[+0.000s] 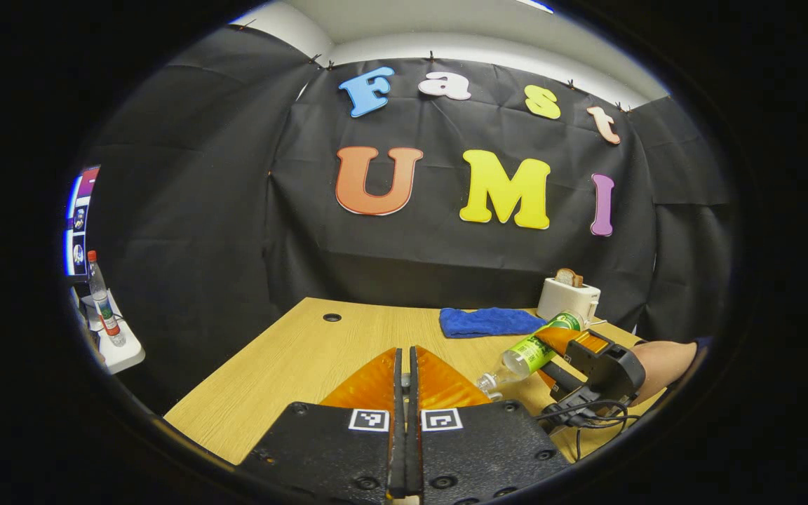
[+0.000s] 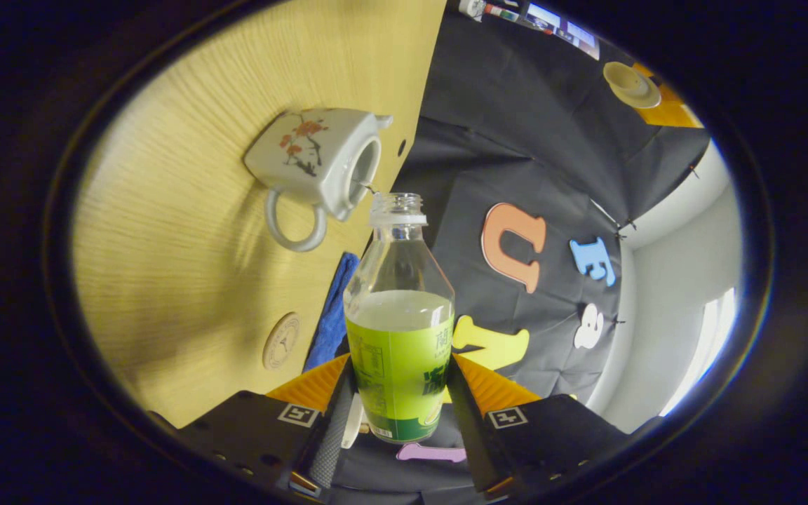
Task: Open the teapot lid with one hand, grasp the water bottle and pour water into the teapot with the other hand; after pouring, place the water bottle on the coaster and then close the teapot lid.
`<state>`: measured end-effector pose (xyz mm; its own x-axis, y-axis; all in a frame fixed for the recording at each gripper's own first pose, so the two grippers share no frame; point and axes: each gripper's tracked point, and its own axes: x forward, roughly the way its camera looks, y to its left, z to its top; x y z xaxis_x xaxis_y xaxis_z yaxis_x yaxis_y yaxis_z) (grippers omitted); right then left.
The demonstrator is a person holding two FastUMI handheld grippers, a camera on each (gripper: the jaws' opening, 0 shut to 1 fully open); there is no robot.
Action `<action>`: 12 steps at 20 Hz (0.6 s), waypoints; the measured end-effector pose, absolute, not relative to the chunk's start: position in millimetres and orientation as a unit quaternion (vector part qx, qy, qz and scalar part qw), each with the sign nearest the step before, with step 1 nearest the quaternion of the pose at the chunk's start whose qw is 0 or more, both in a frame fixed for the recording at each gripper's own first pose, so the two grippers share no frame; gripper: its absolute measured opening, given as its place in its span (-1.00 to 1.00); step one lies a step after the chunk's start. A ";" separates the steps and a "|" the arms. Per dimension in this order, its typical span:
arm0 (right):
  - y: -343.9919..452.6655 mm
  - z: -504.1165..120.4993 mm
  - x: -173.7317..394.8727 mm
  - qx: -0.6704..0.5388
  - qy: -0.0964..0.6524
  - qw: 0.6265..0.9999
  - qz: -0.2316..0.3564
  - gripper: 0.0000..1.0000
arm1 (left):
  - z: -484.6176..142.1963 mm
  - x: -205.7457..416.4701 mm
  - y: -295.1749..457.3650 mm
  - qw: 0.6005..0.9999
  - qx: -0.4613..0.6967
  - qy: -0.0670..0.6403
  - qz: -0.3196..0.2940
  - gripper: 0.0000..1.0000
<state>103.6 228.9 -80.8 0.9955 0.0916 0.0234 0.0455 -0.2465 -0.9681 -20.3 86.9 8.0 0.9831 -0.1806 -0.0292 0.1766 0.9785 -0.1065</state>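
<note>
In the right gripper view, the right claw [image 2: 398,410] is clamped on the water bottle [image 2: 398,330], both fingers pressing against its green label from either side. The bottle is uncapped and tipped toward the teapot [image 2: 316,165], its open neck just beside the pot's mouth. Water fills the bottle up to roughly the top of the label. The label carries dark printed characters and a block of fine print, too small and curved to read.

The teapot is white with a painted branch of red blossoms on its side and a looped handle; it stands on the wooden counter [image 2: 186,280] with its lid off. A round coaster [image 2: 281,341] bearing a circular emblem I cannot read lies on the counter near a blue cloth [image 2: 330,315].

In the left gripper view, the left claw [image 1: 405,393] is clenched, its fingers together; whether anything is pinched at the tips cannot be told. Farther right the tilted bottle shows again in the other claw, held by a hand [image 1: 663,361]. Behind it sit the blue cloth and a white toaster [image 1: 567,298] with a slice of bread in its slot.
</note>
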 end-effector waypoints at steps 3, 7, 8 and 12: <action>230.6 -79.3 104.5 -0.796 -0.051 0.603 0.016 0.46 | 8.4 -20.2 85.7 0.994 -0.051 0.019 -0.092 -0.95; 235.8 -71.3 105.0 -0.810 -0.069 0.583 0.007 0.46 | 8.3 -20.7 87.0 0.994 -0.050 0.019 -0.092 -0.95; 236.4 -68.7 104.2 -0.812 -0.073 0.578 0.004 0.46 | 8.3 -20.4 86.8 0.994 -0.050 0.020 -0.092 -0.95; 243.1 -58.2 102.2 -0.824 -0.099 0.559 -0.008 0.43 | 6.5 -19.1 86.9 0.994 -0.049 0.022 -0.091 -0.95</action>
